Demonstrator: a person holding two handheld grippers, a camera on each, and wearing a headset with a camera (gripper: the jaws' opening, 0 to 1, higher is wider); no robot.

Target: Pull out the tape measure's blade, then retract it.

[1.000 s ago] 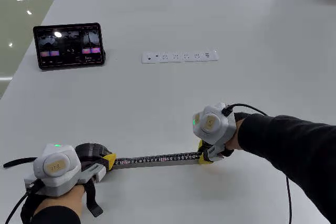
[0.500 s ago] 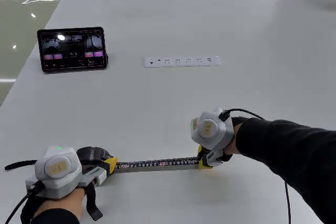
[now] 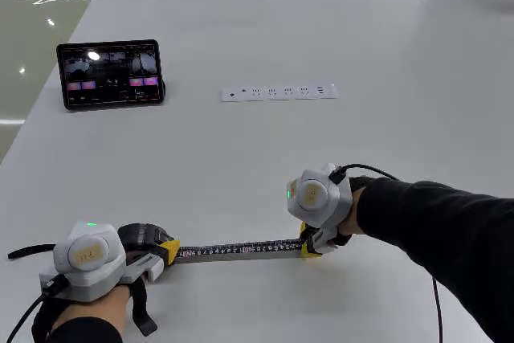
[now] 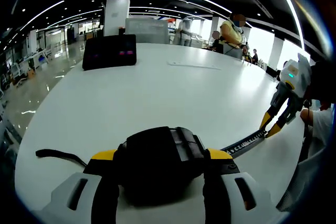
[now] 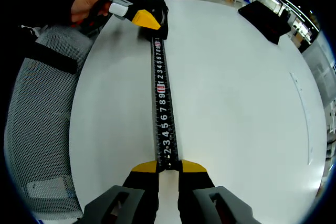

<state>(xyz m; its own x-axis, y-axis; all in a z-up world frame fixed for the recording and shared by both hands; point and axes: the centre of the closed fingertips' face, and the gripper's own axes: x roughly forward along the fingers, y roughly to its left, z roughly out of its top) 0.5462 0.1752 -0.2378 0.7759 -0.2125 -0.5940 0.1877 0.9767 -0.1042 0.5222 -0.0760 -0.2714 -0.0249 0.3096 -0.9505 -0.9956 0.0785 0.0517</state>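
A black and yellow tape measure case (image 3: 146, 240) rests on the white table (image 3: 265, 150) at the lower left, with my left gripper (image 3: 152, 259) shut on it; the case (image 4: 160, 162) sits between that gripper's yellow-tipped jaws. The numbered blade (image 3: 238, 248) runs flat along the table to the right. My right gripper (image 3: 312, 248) is shut on the blade's end, and the blade (image 5: 164, 114) stretches from my right gripper (image 5: 167, 171) up to the case (image 5: 156, 23). From the left gripper view the blade (image 4: 245, 143) leads to the right gripper (image 4: 270, 128).
A tablet (image 3: 110, 73) with a lit screen stands at the back left. A white power strip (image 3: 279, 93) lies flat mid-table. A black strap (image 3: 30, 251) trails left from the case. A cable (image 3: 365, 171) loops off the right gripper. A mesh chair (image 5: 39, 124) stands beside the table.
My right gripper has moved a little to the left with the blade's end, so the drawn-out length is shorter. The left gripper and case have stayed put.
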